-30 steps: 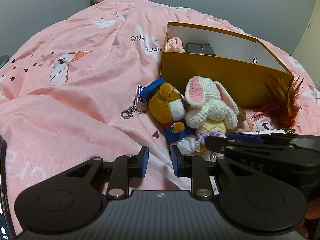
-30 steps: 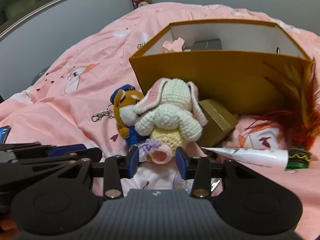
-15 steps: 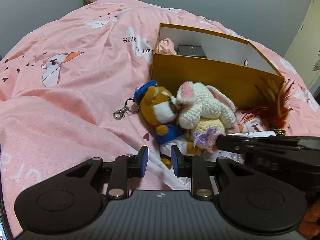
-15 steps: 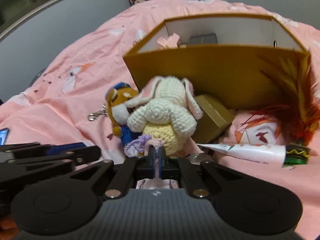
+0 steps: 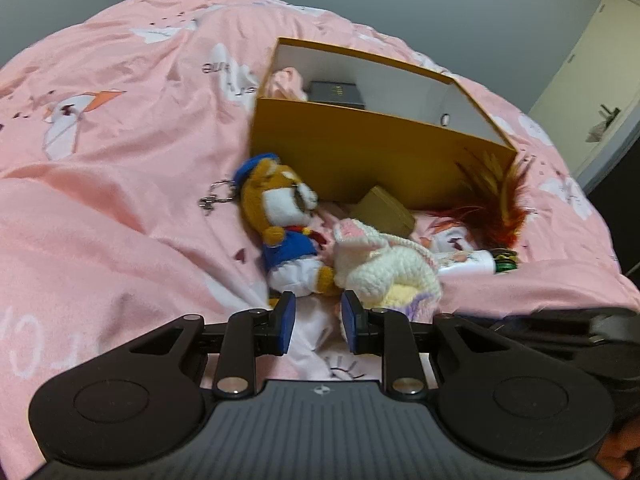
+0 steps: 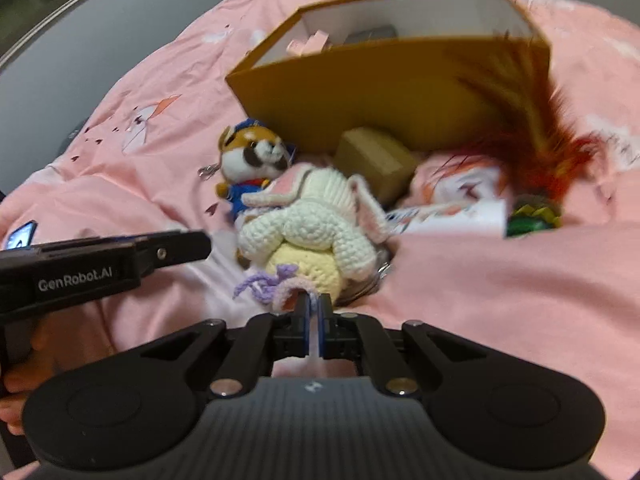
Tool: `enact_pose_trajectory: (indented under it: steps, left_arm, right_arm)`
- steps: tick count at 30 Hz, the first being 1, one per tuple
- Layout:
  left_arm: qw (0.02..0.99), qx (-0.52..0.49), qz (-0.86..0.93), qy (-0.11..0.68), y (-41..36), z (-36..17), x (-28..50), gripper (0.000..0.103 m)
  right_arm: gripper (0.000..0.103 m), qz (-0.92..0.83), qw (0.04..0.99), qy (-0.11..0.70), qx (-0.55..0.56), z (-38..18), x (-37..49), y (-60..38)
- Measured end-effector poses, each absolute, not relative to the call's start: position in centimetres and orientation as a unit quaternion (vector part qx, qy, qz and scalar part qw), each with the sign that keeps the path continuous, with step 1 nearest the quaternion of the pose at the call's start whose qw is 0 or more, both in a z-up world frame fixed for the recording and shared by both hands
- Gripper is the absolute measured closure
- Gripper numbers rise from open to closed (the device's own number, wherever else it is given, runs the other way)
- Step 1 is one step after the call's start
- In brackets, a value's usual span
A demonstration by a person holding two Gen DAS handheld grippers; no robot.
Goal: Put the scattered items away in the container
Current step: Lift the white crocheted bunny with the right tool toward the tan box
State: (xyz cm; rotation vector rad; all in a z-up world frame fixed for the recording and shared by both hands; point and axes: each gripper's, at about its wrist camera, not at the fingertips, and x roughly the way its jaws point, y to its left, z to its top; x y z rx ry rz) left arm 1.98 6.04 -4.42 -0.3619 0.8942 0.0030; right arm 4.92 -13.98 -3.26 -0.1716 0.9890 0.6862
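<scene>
- Left black plastic handheld gripper (image 5: 316,324): blue finger pads, silver screws, ribbed grey housing.
- Right black plastic handheld gripper (image 6: 314,314): same build (white "GenRobot.AI" lettering on its neighbour).

My right claw (image 6: 314,312), matt black plastic, pinches the crocheted rabbit (image 6: 316,228) of nubbly yarn. The plush dog (image 5: 282,220) looks fuzzy, its keyring (image 5: 216,198) shiny metal. The box (image 5: 360,160) is smooth matt card; the bedspread (image 5: 120,160) soft cotton.

- Box (image 5: 372,152) sits on the bedspread (image 5: 120,152), behind the toys.
- Bear plush (image 5: 280,216) lies left of the crocheted rabbit (image 5: 384,268).
- Feather toy (image 5: 492,208) lies right of them.
</scene>
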Motion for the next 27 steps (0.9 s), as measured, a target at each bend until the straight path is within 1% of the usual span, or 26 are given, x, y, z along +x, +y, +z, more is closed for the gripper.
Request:
enact_pose_trajectory:
  steps: [2, 4, 6, 9, 11, 14, 17, 19, 23, 25, 27]
  left_arm:
    - [0.886, -0.174, 0.013, 0.429, 6.3, -4.3, 1.8, 0.075]
    - [0.887, -0.173, 0.022, 0.427, 6.6, -4.2, 1.7, 0.075]
    - [0.887, -0.165, 0.033, 0.429, 6.7, -4.1, 1.5, 0.075]
    - [0.885, -0.169, 0.032, 0.433, 6.9, -4.2, 1.5, 0.075]
    - [0.884, -0.169, 0.029, 0.435, 6.9, -4.3, 1.5, 0.075]
    - [0.884, -0.168, 0.025, 0.435, 6.8, -4.4, 1.5, 0.075]
    - [0.884, -0.169, 0.023, 0.436, 6.7, -4.5, 1.6, 0.075]
    - [0.883, -0.169, 0.023, 0.436, 6.7, -4.5, 1.6, 0.075]
    - [0.885, -0.168, 0.020, 0.434, 6.5, -4.4, 1.5, 0.075]
    - [0.886, -0.171, 0.019, 0.431, 6.6, -4.3, 1.3, 0.075]
    - [0.886, -0.173, 0.018, 0.429, 6.6, -4.3, 1.3, 0.075]
  right_arm:
    - [0.091, 0.332, 0.835, 0.424, -0.113, -2.2, 4.0, -13.3]
    - [0.084, 0.353, 0.836, 0.398, -0.138, -1.8, 3.2, -12.4]
    - [0.083, 0.376, 0.829, 0.385, -0.156, -2.0, 2.8, -11.2]
    - [0.066, 0.386, 0.824, 0.367, -0.196, -2.8, 2.3, -9.6]
    - [0.065, 0.379, 0.822, 0.362, -0.224, -3.5, 2.4, -8.9]
    - [0.062, 0.375, 0.816, 0.372, -0.234, -4.4, 2.9, -8.4]
    - [0.054, 0.362, 0.815, 0.373, -0.256, -5.5, 3.3, -7.8]
    - [0.053, 0.350, 0.813, 0.380, -0.269, -6.3, 3.6, -7.6]
    - [0.054, 0.347, 0.811, 0.393, -0.258, -6.7, 4.2, -8.0]
    - [0.060, 0.347, 0.812, 0.411, -0.226, -6.7, 5.0, -8.8]
    - [0.065, 0.350, 0.810, 0.441, -0.163, -6.7, 6.2, -10.1]
